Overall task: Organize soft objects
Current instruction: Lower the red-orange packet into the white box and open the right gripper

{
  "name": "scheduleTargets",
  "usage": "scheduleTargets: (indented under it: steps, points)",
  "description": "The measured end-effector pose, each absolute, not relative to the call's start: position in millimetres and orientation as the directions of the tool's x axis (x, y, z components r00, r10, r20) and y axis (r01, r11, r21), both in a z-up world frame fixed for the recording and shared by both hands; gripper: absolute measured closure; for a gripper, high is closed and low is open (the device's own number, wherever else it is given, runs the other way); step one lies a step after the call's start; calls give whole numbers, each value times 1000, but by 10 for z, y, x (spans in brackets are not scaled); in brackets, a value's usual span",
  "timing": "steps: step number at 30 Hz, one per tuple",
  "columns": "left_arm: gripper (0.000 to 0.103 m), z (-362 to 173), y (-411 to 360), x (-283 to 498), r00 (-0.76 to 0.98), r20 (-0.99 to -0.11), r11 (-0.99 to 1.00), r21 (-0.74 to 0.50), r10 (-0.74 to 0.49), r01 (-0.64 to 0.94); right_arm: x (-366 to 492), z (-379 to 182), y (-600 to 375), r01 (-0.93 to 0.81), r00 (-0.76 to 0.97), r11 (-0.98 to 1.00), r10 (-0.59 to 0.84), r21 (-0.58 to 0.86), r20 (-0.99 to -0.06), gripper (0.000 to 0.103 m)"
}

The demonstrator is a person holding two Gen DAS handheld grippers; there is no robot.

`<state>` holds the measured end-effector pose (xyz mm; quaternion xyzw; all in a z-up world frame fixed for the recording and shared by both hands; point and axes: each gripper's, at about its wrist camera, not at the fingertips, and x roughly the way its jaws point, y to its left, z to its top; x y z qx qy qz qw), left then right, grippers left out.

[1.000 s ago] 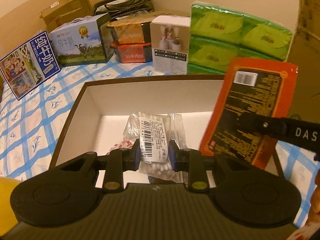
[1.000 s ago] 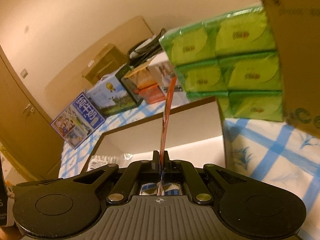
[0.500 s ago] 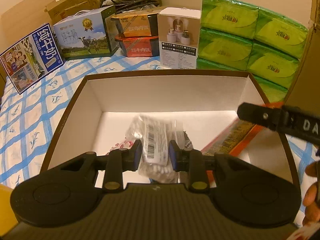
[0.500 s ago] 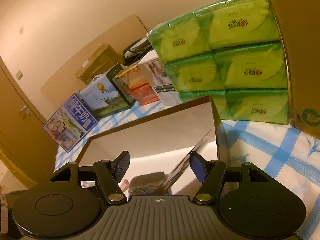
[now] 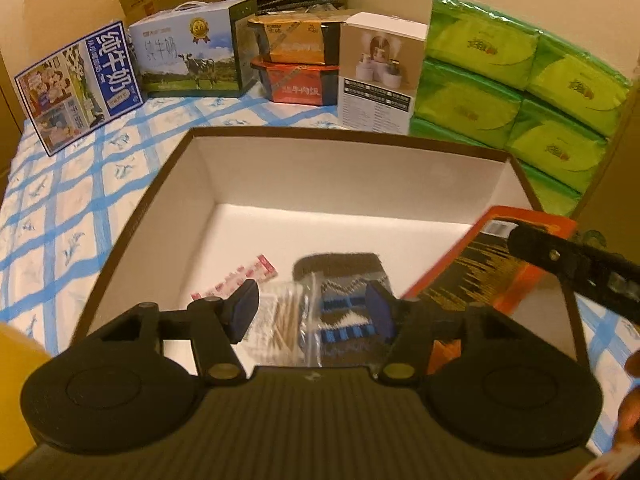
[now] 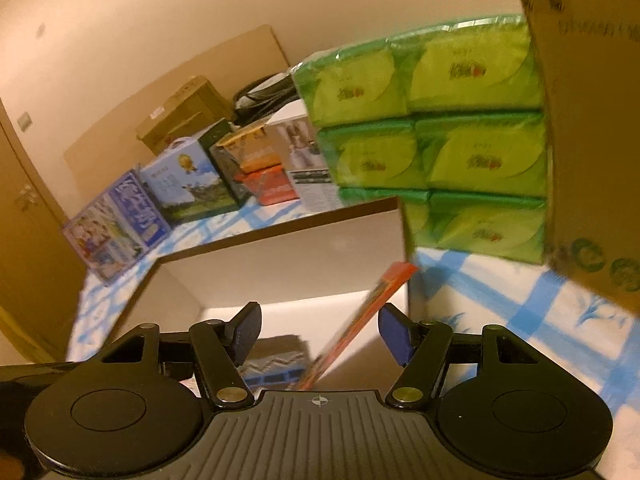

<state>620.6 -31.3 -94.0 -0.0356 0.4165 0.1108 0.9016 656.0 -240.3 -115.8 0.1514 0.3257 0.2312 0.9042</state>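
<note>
A brown box with a white inside (image 5: 340, 168) sits on the blue-checked cloth. In it lie a clear bag of cotton swabs (image 5: 286, 320), a knitted brown-and-blue sock (image 5: 344, 312), a small pink-and-white packet (image 5: 236, 280) and a flat orange-and-black packet (image 5: 476, 272) leaning on the right wall. My left gripper (image 5: 312, 310) is open and empty just above the swab bag. My right gripper (image 6: 320, 332) is open above the box's right side, with the orange packet (image 6: 360, 320) loose between its fingers.
Green tissue packs (image 5: 516, 80) are stacked behind the box on the right, next to a cardboard carton (image 6: 592, 120). Milk cartons (image 5: 80, 84), food boxes (image 5: 296, 60) and a white box (image 5: 380, 76) line the back.
My left gripper opened and let the swab bag drop into the box. My right gripper opened earlier and released the orange packet, which now leans in the box.
</note>
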Motion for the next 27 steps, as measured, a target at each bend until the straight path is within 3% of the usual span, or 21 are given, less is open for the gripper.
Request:
scheduleTargets:
  steps: [1,3,12,15,17,18,19,22,27]
  points:
    - [46,-944,-329,6168,631,-758,974,27,166,-224,6552,-1158,-2398,-318,682,856,506,409,-528,90]
    - [46,-961,-357,6099,636,-756,978,24,154,-208,6589,-1188,-2378,-301,670,869,486,392,-561,98]
    - [47,-1064,-344,6101,633,-761,978,6,140,-209,6645,-1389,-2191,-332,662,904,427,270,-615,99]
    - [47,-1068,-349,6124,635,-759,978,8,142,-209,6591,-1422,-2125,-354,691,916,391,187,-608,92]
    - [47,-1075,-342,6128,635,-759,977,8,144,-211,6540,-1417,-2097,-375,695,912,395,167,-601,78]
    - [47,-1078,-339,6131,634,-760,977,7,143,-211,6513,-1408,-2097,-381,697,909,403,169,-594,63]
    - [47,-1080,-335,6130,633,-761,977,5,141,-212,6478,-1395,-2098,-386,704,908,405,165,-583,55]
    - [47,-1078,-329,6106,633,-762,977,1,137,-211,6374,-1337,-2111,-403,722,903,413,147,-555,51]
    - [47,-1063,-314,6041,629,-767,979,-10,124,-205,6244,-1266,-2216,-407,689,897,424,169,-588,51]
